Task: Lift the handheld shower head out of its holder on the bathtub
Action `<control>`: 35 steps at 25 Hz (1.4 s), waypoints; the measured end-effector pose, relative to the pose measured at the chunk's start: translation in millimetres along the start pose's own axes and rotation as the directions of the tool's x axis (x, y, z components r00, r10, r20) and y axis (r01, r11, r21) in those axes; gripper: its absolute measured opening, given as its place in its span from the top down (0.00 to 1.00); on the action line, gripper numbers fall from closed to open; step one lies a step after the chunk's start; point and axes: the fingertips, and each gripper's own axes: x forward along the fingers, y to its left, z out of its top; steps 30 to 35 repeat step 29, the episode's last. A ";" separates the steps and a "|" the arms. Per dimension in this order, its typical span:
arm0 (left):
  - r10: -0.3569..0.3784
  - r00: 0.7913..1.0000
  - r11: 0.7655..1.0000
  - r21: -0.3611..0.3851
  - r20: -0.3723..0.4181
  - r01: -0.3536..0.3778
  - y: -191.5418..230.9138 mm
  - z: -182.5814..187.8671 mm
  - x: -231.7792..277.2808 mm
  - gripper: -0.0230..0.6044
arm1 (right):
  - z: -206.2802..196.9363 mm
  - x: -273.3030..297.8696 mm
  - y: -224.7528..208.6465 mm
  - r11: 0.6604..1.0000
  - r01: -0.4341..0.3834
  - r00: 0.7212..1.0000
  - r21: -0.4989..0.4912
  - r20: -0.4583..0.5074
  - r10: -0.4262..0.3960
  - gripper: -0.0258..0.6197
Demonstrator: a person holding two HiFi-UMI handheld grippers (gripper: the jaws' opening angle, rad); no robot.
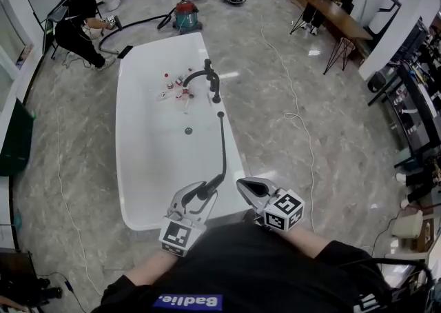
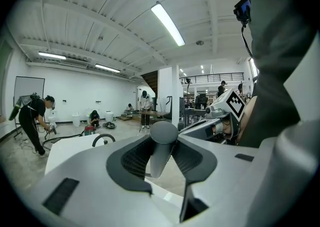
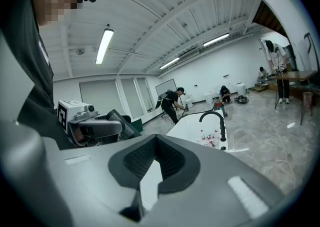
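The white bathtub (image 1: 131, 167) lies ahead of me, with a black faucet (image 1: 210, 77) on its right rim. A black hose (image 1: 223, 149) runs from a fitting on that rim (image 1: 220, 115) down to the dark shower head (image 1: 201, 192). My left gripper (image 1: 203, 196) is shut on the shower head above the tub's near end. In the left gripper view the shower head's rounded end and neck (image 2: 161, 146) stand between the two pads of the left gripper (image 2: 162, 157). My right gripper (image 1: 248, 185) hovers just right of it, shut and empty; its tips (image 3: 157, 141) meet.
Small bottles (image 1: 176, 87) and a drain (image 1: 188, 130) lie in the tub. A red vacuum (image 1: 186, 15) and crouching people (image 1: 79, 22) are beyond its far end. A white cable (image 1: 296, 115) trails across the floor on the right, near desks (image 1: 331, 15).
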 end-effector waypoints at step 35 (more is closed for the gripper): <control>0.008 1.000 1.000 -0.012 -0.020 -0.009 -4.9 -5.7 -9.9 0.75 | -8.1 -1.4 15.0 0.999 -0.034 0.999 0.005 -0.016 0.035 0.96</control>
